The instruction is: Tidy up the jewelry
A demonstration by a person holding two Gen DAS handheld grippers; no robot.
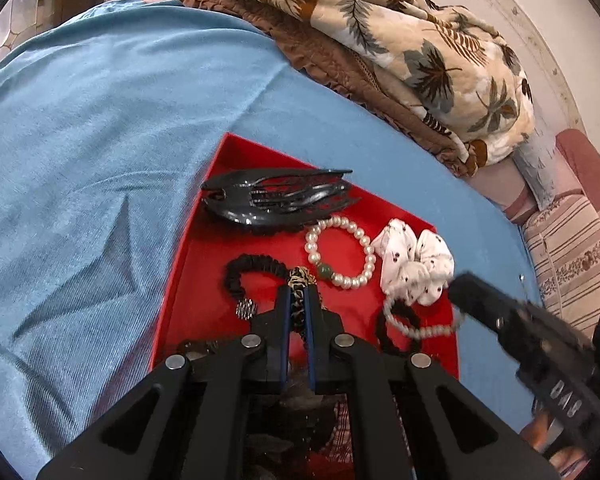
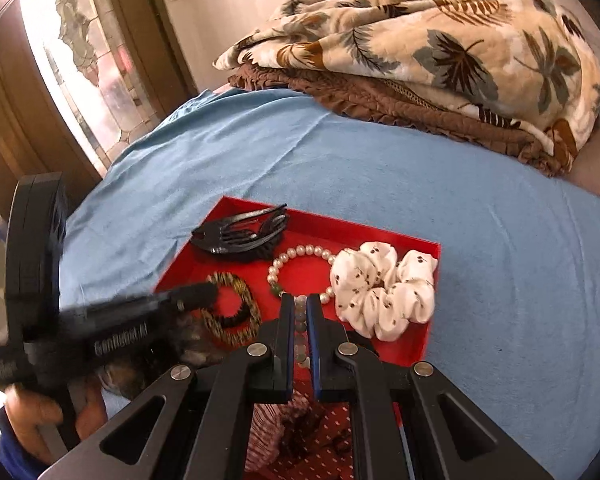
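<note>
A red tray (image 1: 204, 276) is seen lying on a blue bedsheet (image 1: 80, 160), and everything below is placed relative to that tray; along its far left wall a black claw hair clip (image 1: 276, 202) is laid on its side; nearer, against the left side of the floor, a black elastic hair tie (image 1: 240, 276) with a small silver charm is curled; the left gripper (image 1: 297, 294) is closed on a leopard-patterned hair ring (image 1: 299, 280) over the tray's middle, its blue-edged pads pinched against the band; just right of that, a pearl bracelet (image 1: 342, 252) with one green bead is rested flat on the red floor; at the tray's right side a white dotted scrunchie (image 1: 416, 268) is bunched, touching the bracelet in the right wrist view; at the near right corner a second beaded bracelet (image 2: 300, 320) is clamped between the closed fingers of the right gripper (image 2: 300, 306); beyond the tray's far edge a leaf-print blanket (image 2: 440, 52) is heaped on the sheet.
</note>
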